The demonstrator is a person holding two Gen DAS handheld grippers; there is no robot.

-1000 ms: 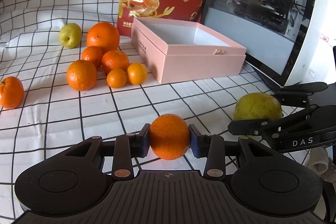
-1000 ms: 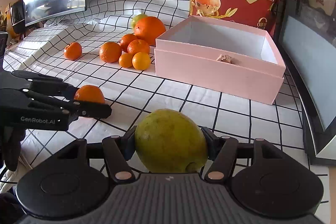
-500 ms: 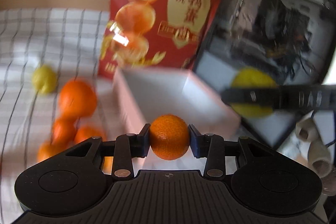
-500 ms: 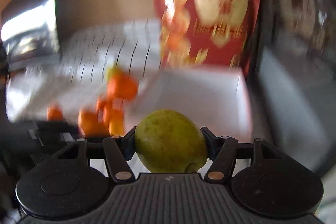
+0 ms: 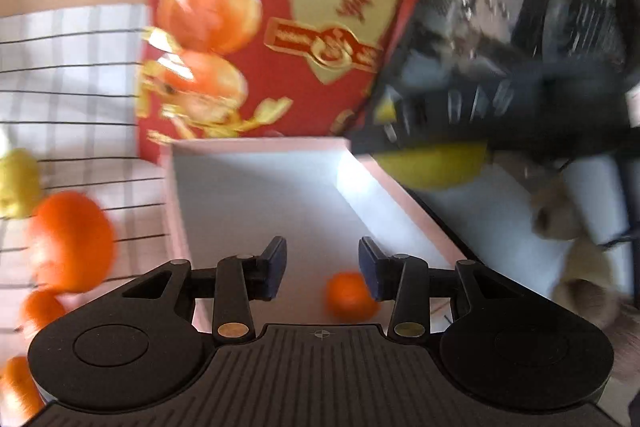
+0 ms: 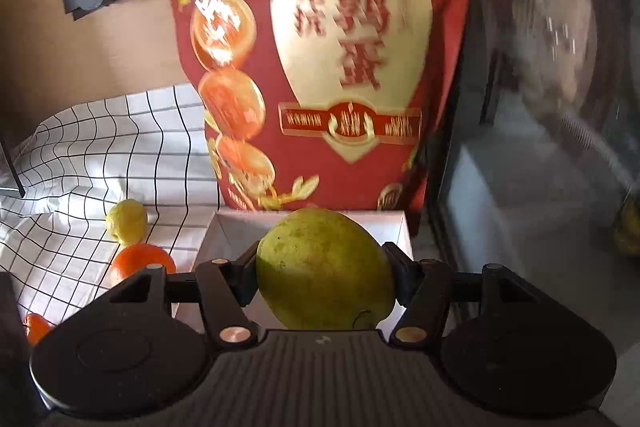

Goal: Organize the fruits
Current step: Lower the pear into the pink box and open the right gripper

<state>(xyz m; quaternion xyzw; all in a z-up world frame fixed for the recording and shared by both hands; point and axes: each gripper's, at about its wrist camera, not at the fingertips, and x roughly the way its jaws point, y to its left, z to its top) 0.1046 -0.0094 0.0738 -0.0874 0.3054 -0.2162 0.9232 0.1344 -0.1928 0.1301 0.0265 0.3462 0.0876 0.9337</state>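
Both wrist views are motion-blurred. In the left wrist view the print on the red snack bag [image 5: 280, 27] is unreadable, the dark glass-fronted case [image 5: 520, 7] at upper right is smeared, and the pale objects at the right edge cannot be identified. The loose oranges [image 5: 72, 241] at the left edge are blurred, and the lowest ones are cut off by the frame and the gripper body. The right gripper appears there only as a dark streak at centre right, covering the top of the green fruit [image 5: 436, 167] it carries.

In the right wrist view the green fruit [image 6: 324, 269] hides most of the pink box [image 6: 224, 227]; only the box's far rim and left corner show. The box interior cannot be seen from this view.

Left gripper [image 5: 322, 267]: jaws opening, pads clear of any object, nothing grasped. The small mandarin [image 5: 350, 295] lies on the white floor of the pink box [image 5: 256, 187], low in the frame, below and just right of the gap between the fingers, partly behind the right finger.

Right gripper [image 6: 320, 273]: clenched on the green fruit, one pad on each side, held above the near part of the box.

Change from one second ago: the mandarin was then clamped between the left pads over the checked cloth [image 5: 72, 75]; it is now released inside the box. The green fruit was then gripped low over the cloth, in front of the box; it is now raised over the box, still gripped.
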